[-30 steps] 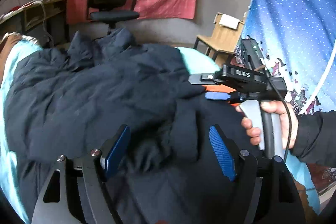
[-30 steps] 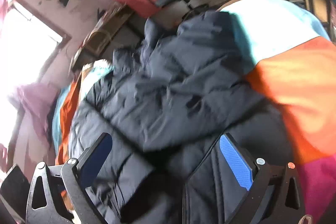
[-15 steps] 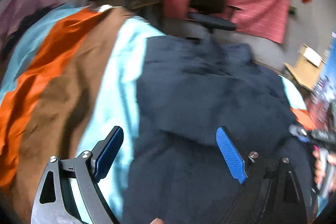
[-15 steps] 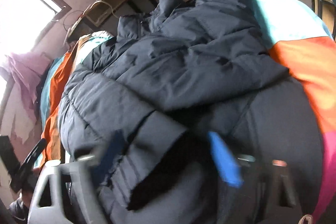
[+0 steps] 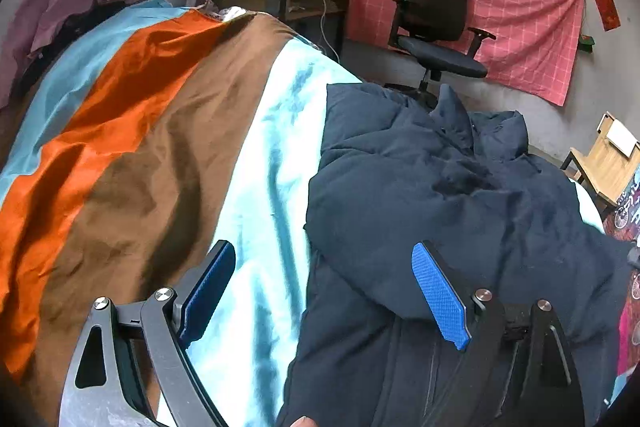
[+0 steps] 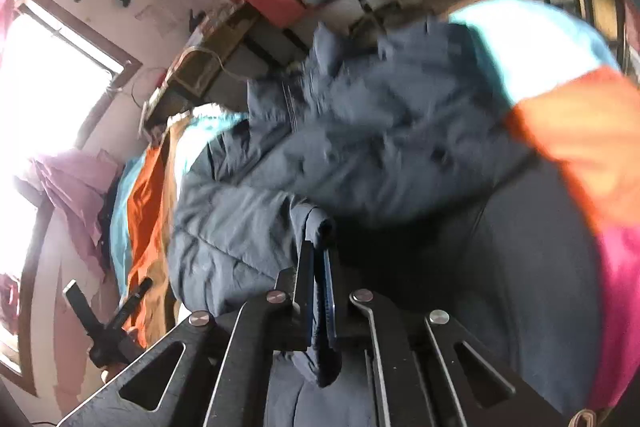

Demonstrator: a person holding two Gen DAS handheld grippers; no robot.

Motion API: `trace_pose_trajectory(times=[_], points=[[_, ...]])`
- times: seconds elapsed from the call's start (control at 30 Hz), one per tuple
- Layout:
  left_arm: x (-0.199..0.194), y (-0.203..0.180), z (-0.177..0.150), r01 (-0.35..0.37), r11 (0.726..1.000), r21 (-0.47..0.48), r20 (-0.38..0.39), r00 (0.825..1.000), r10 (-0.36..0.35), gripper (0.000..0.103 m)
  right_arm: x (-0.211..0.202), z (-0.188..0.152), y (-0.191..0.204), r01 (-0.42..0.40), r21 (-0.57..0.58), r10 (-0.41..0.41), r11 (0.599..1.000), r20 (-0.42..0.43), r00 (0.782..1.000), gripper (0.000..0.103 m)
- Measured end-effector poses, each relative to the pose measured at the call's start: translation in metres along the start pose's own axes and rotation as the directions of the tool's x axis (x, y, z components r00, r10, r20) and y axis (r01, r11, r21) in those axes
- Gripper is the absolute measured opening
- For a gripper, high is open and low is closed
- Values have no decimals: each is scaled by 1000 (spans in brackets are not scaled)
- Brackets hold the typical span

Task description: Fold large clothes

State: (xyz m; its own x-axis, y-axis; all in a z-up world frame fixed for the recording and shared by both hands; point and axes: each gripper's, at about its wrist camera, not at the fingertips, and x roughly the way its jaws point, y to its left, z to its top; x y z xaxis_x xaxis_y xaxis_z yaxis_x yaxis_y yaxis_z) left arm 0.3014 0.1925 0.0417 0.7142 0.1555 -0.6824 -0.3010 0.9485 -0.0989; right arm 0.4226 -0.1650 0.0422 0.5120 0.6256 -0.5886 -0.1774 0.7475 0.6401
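- A striped bedspread covered the bed, in a room with a desk chair against a pink wall cloth.
- The right gripper was clenched on a fold of the dark jacket, cloth pinched between its pads.
- The left gripper stood spread wide, empty, straddling the jacket's near side edge.
- The jacket stretched away from both tools toward the chair; its bulk lay right of the left gripper, which looked nearer the free edge.
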Motion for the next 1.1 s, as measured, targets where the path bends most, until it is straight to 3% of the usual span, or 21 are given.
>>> trace_pose_trajectory(times=[0.13,0.27,0.43,0.47,0.53,0.6,0.63,0.67,0.7,0.73,0.83,0.9,1.0,1.1], points=[[10,-4,9,-23,1000,18,14,1000,22,86,-20,27,2,62,-43,-57,997,112,992,5],[38,-11,17,-64,996,58,-29,997,65,86,-12,41,4,164,-116,-144,979,169,975,5],[81,-25,11,-109,984,139,-114,985,125,86,35,28,0,372,-250,-346,894,141,927,10],[84,-27,10,-114,982,148,-112,985,131,86,40,24,-4,385,-260,-363,886,131,923,13],[82,-28,8,-126,980,153,-93,986,141,86,48,20,-11,438,-272,-418,856,132,899,30],[72,-29,7,-95,986,140,-52,993,104,86,42,19,-13,498,-279,-463,821,182,867,34],[67,-29,7,-72,988,135,-39,996,77,86,38,19,-12,508,-288,-465,812,209,860,43],[63,-32,9,-49,990,132,-30,998,54,86,35,19,-10,505,-298,-455,810,222,862,49],[60,-34,9,-26,991,132,-22,999,29,86,34,20,-6,493,-315,-435,811,237,869,64],[59,-38,10,3,991,134,-21,1000,0,86,33,19,1,471,-342,-404,813,251,880,68],[60,-55,13,65,986,154,-39,997,-59,86,46,11,20,373,-441,-313,816,205,928,68],[64,-65,10,55,982,181,-46,998,-48,86,64,2,32,328,-501,-293,801,150,944,67],[78,-78,3,32,973,227,-77,997,-15,87,86,-8,39,307,-553,-298,775,109,948,66],[94,-82,-7,13,965,261,-106,994,15,90,104,-12,34,294,-551,-313,781,62,948,66]])
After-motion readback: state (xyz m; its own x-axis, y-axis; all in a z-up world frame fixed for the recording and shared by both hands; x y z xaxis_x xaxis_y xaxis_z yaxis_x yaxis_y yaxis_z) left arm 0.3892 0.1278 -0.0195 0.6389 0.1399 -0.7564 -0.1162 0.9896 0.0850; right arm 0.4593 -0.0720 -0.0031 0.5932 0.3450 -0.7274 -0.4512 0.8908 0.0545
